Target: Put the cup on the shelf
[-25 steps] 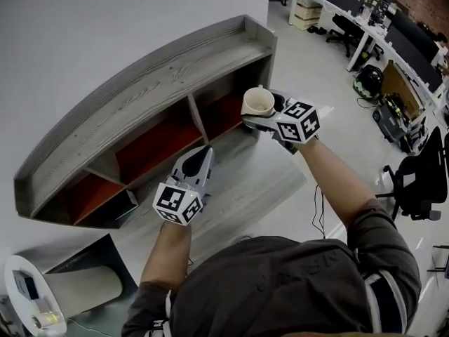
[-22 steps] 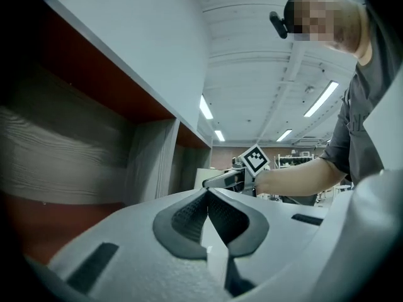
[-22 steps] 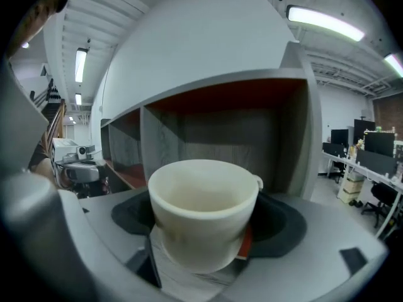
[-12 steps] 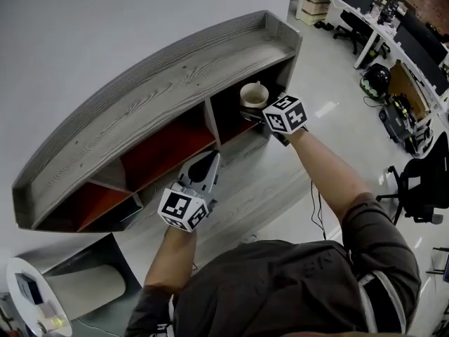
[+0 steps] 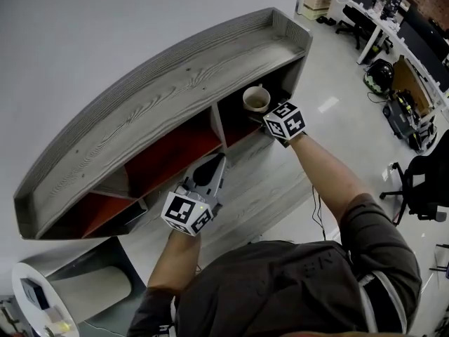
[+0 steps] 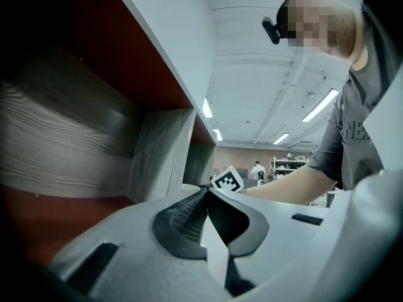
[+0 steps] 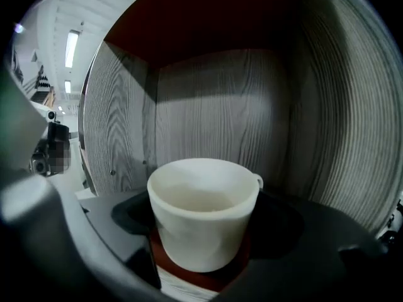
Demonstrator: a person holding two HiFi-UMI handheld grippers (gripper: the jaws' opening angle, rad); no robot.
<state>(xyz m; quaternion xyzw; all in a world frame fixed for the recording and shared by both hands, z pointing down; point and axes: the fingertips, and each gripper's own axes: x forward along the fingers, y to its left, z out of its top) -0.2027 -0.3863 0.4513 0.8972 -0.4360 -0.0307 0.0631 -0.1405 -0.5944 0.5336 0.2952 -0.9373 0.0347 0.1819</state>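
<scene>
Cup (image 5: 256,99), white and upright, is being held between the right tongs (image 7: 204,231), whose jaws are being kept wide around its sides. It is being held at the mouth of the right-hand compartment of the shelf (image 5: 175,76), over the red floor; contact with that floor cannot be told. Left tongs (image 6: 206,214), jaws pressed together on nothing, are being held level before the middle compartment.

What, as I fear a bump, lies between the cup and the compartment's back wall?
Nothing shows there: in the right gripper view the stretch from the cup to the grey wood back wall is bare.
</scene>
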